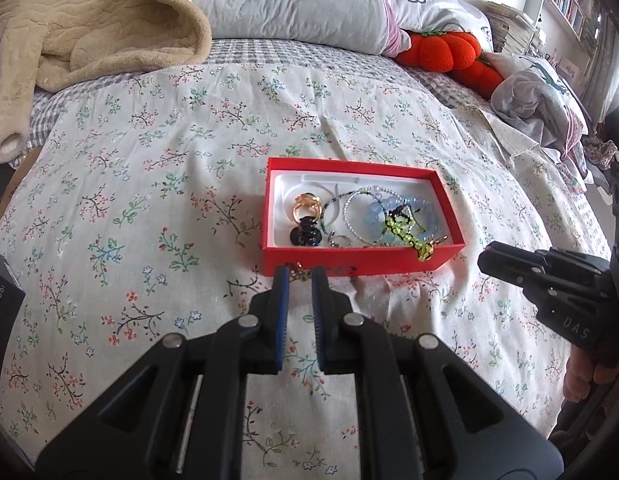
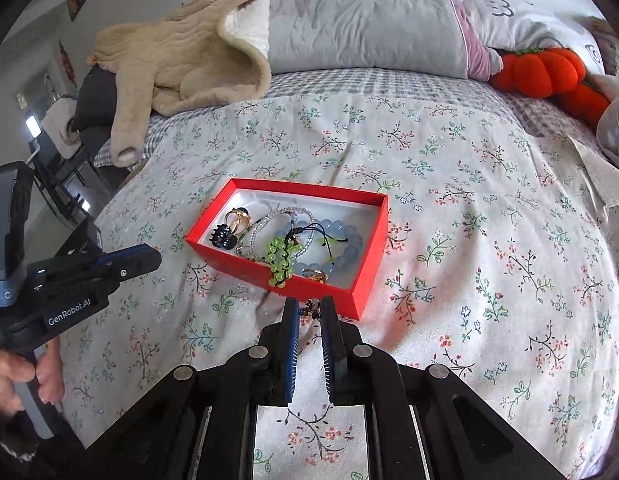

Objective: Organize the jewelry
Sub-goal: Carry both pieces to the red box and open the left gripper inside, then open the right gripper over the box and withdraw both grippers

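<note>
Left wrist view
Left tongs [image 1: 300,274]: nearly closed, pinching a small gold chain piece [image 1: 298,272] at the tips, right in front of the red box [image 1: 363,260].
Red box: cardboard, open on top, white inside, sitting on the bed [image 1: 149,208].
Inside the box: a gold ring [image 1: 307,205], a black hair clip [image 1: 306,233], a round blue bead bracelet [image 1: 401,216], a thin silver bead loop [image 1: 355,216], and a knobbly green bead string [image 1: 409,236] that hangs over the near wall.
Right tongs [image 1: 487,258]: at the right side, pressed together, just beside the box.
Around: soft beige blanket [image 1: 101,24], grey pillow [image 1: 293,0], two fuzzy orange pumpkin toys [image 1: 441,50], a black box [image 1: 3,312] at the left edge.

Right wrist view
Right tongs [image 2: 310,308]: nearly closed, nipping a tiny dark bead piece [image 2: 309,307], touching the box's near corner.
Red box [image 2: 309,286]: turned at a slant on the flowery sheet.
Left tongs [image 2: 155,257]: at the left, pressed together, held by a hand [image 2: 25,376], near the box.
Around: beige blanket [image 2: 181,60], grey pillow [image 2: 361,20], orange pumpkins [image 2: 545,72].
</note>
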Demonstrator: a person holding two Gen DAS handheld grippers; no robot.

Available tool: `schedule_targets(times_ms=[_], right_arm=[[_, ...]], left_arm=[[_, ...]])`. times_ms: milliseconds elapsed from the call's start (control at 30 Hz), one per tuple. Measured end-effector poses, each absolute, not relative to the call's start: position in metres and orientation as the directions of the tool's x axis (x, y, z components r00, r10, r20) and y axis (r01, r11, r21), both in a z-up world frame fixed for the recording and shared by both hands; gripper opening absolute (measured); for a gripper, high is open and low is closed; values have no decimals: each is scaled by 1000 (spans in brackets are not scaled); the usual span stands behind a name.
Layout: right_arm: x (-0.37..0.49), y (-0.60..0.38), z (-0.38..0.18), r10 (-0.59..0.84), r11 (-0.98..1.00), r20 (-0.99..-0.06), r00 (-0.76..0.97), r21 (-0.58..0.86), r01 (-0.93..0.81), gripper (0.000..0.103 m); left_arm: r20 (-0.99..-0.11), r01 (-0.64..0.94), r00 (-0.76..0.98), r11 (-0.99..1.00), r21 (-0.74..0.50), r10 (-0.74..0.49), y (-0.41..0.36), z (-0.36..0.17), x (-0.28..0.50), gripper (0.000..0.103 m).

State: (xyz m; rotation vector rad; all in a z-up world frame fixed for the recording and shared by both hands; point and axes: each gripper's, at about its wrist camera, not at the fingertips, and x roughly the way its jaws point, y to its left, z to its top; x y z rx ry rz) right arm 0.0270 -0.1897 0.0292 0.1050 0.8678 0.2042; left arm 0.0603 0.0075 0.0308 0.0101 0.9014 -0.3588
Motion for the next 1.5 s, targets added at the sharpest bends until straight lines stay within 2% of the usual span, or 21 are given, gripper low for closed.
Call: schedule_targets(times_ms=[233,600,667,733,800,833,1033,1500], right_arm=[[40,-194,28,189,981,-742,643,167,-95,11],[44,-197,22,195,980,-754,627,176,-93,11],[44,-198,21,193,980,-755,626,175,-92,11],[44,-199,21,189,981,-755,627,174,-87,11],[45,-199,22,184,982,-755,629,171,-82,11],[45,-199,22,181,982,-754,632,169,-80,11],[54,-196,22,166,985,-752,638,157,-72,11],[76,-180,16,135,990,-759,637,132,-53,14]], left_arm=[[-759,353,589,933,-67,-278,-32,24,69,13],[-758,338,603,940,-40,-249,-49,11,90,13],[-762,338,602,941,-29,-239,-51,11,89,16],[-759,338,610,941,-10,-228,-51,13,87,35],[-749,335,629,942,18,-209,-50,16,81,45],[-746,330,635,944,27,-201,-48,18,79,46],[-757,307,631,951,41,-171,-32,22,71,53],[-772,290,618,956,47,-149,-21,20,68,56]])
